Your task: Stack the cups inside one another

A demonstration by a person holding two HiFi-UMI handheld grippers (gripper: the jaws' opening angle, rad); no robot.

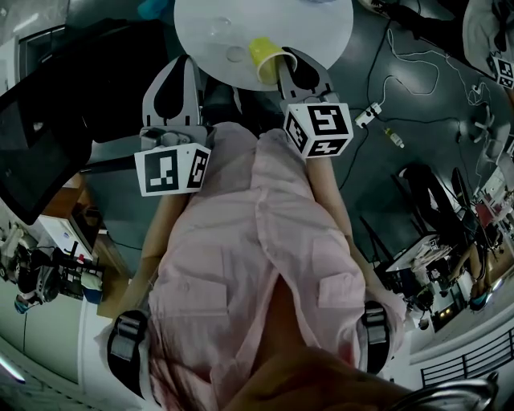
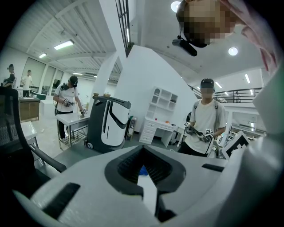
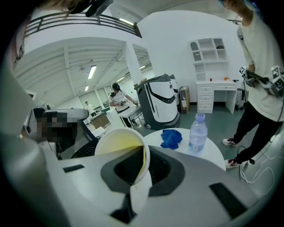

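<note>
A yellow cup (image 1: 265, 59) lies tilted on its side over the near edge of the round white table (image 1: 313, 24). My right gripper (image 1: 284, 67) is shut on the cup's wall. In the right gripper view the cup (image 3: 119, 150) shows a pale rim and yellow inside, with its wall pinched between the jaws of the right gripper (image 3: 138, 179). My left gripper (image 1: 183, 66) hangs left of the cup, off the table's edge. In its own view the left gripper (image 2: 143, 172) has its jaws together with nothing between them. No second cup can be told for sure.
A water bottle (image 3: 197, 133) and a crumpled blue cloth (image 3: 171, 138) stand on the white table (image 3: 213, 155). Two clear round things (image 1: 235, 54) rest on the tabletop. A dark office chair (image 1: 40, 136) is at the left; cables (image 1: 401, 88) run over the floor. People stand around the room.
</note>
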